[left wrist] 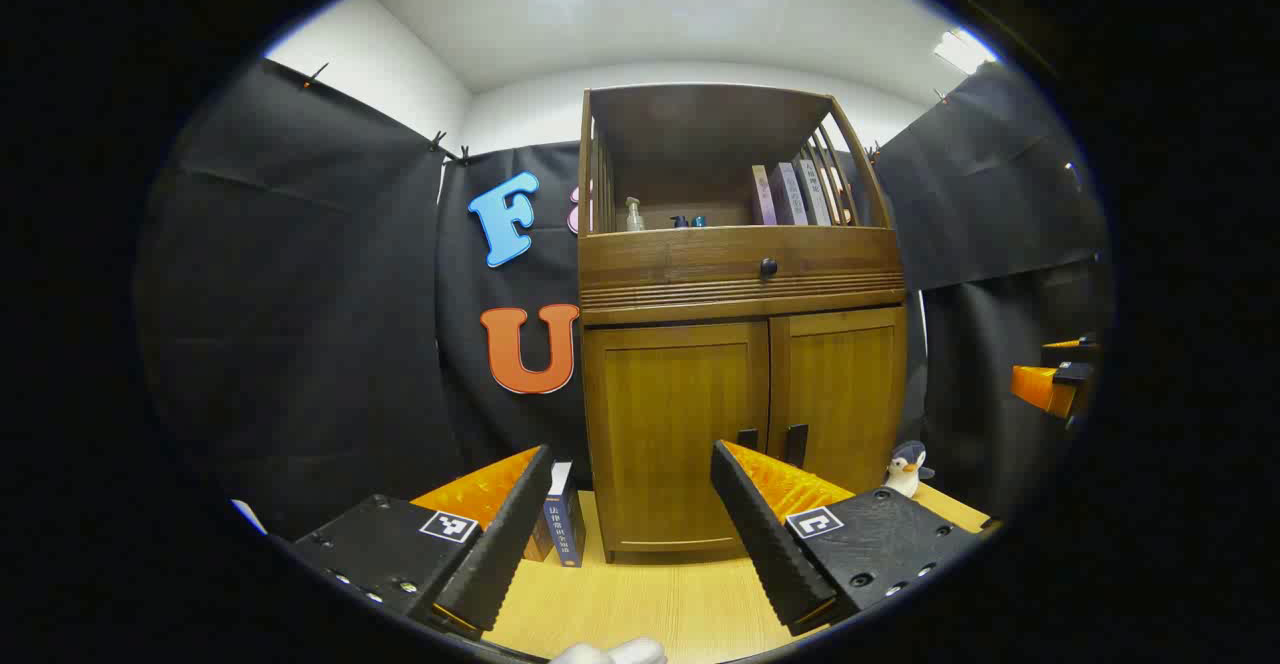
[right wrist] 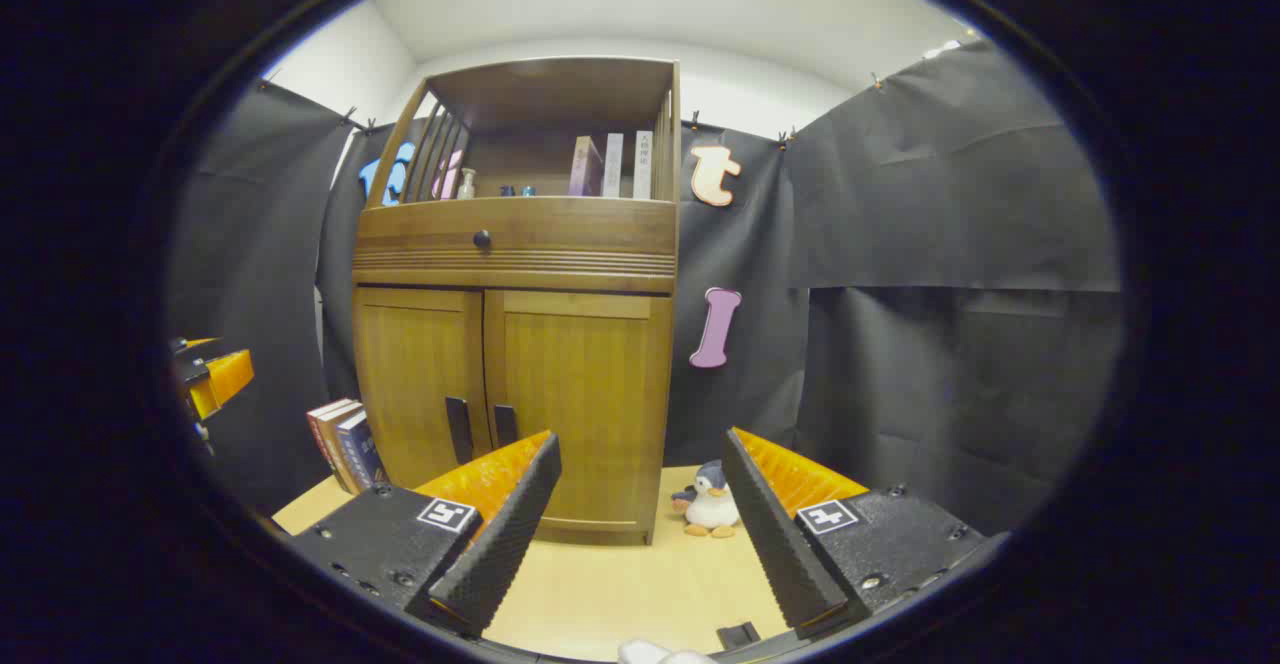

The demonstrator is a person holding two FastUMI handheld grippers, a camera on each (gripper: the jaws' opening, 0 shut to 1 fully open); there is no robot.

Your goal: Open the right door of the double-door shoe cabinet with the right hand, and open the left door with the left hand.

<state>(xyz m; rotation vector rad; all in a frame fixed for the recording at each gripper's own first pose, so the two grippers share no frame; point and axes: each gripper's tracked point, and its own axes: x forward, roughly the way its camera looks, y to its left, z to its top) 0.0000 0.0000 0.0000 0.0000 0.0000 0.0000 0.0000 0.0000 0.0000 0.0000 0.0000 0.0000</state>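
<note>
Nothing is done yet: both doors of the shoe cabinet (right wrist: 515, 344) are closed. The right tongs (right wrist: 640, 534) gape wide and empty, the right door (right wrist: 580, 404) and its handle (right wrist: 505, 426) at eleven o'clock. The left tongs (left wrist: 630, 534), equally wide and empty, face the left door (left wrist: 675, 424) at twelve.

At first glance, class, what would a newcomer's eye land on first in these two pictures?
The tall wooden shoe cabinet at centre, both doors shut, with books on its open top shelf. Then the toy penguin on the floor by its right side, and the open left gripper and right gripper in the foreground.
</note>
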